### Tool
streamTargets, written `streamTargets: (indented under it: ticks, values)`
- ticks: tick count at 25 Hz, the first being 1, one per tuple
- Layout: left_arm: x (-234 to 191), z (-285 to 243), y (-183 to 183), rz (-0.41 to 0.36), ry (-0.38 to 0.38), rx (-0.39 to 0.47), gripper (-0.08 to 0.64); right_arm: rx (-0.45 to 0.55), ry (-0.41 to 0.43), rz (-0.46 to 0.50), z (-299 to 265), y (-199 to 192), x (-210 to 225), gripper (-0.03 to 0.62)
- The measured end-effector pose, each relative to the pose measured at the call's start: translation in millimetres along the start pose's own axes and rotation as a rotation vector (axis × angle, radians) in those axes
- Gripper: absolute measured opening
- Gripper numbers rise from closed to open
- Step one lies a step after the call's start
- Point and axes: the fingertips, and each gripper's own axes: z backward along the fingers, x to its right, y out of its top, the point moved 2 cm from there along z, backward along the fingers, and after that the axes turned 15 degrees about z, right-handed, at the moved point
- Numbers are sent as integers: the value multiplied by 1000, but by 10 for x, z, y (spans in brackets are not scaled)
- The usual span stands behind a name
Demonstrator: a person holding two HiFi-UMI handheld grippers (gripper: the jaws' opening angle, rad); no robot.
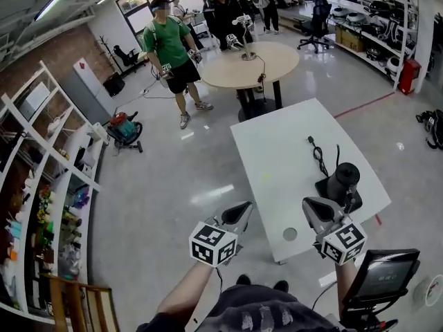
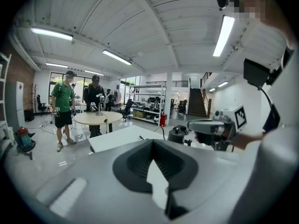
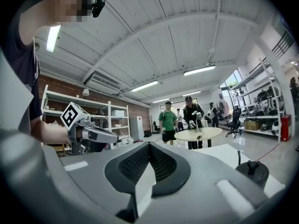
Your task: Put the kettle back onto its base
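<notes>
Two smooth grey plastic grippers are held over the near end of a white, matte, rectangular worktop (image 1: 277, 151). Each carries a cube with black-and-white square markers. The left gripper (image 1: 242, 210) hangs just off the worktop's near left edge, above the glossy grey floor (image 1: 173, 178). Its jaws are clenched, the ribbed black pads meeting in a narrow V with nothing between them. The right gripper (image 1: 310, 206) is over the worktop's near right part, with its jaws pressed together and empty.

The kettle (image 1: 345, 177) is black and rounded, with a dull sheen. It stands upright near the worktop's right edge, over a flat black base (image 1: 324, 187), though I cannot tell whether it sits squarely on it. A thin black cord (image 1: 318, 156) curls away behind it. The kettle is just beyond the right jaws, not touching them, and well apart from the left jaws.
</notes>
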Motion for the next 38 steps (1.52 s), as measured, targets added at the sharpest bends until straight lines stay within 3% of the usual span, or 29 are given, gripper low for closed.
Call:
streamTargets:
  ticks: [10,23,30,38]
  values:
    - [-670,664,49,55,111,96,2,34,135,49,-811,263,-577,2]
    - [-1274,1782,-191,188,124,206,2,-43,276,155,-1233,670,-1913,2]
    - [-1998,2351,-266,224,132,216,0,-67,321,110,-1837,714,-2641,2]
    - [-2596,2800,-306,255,188,233,0,-84,376,63,-2338,737,-3135,2]
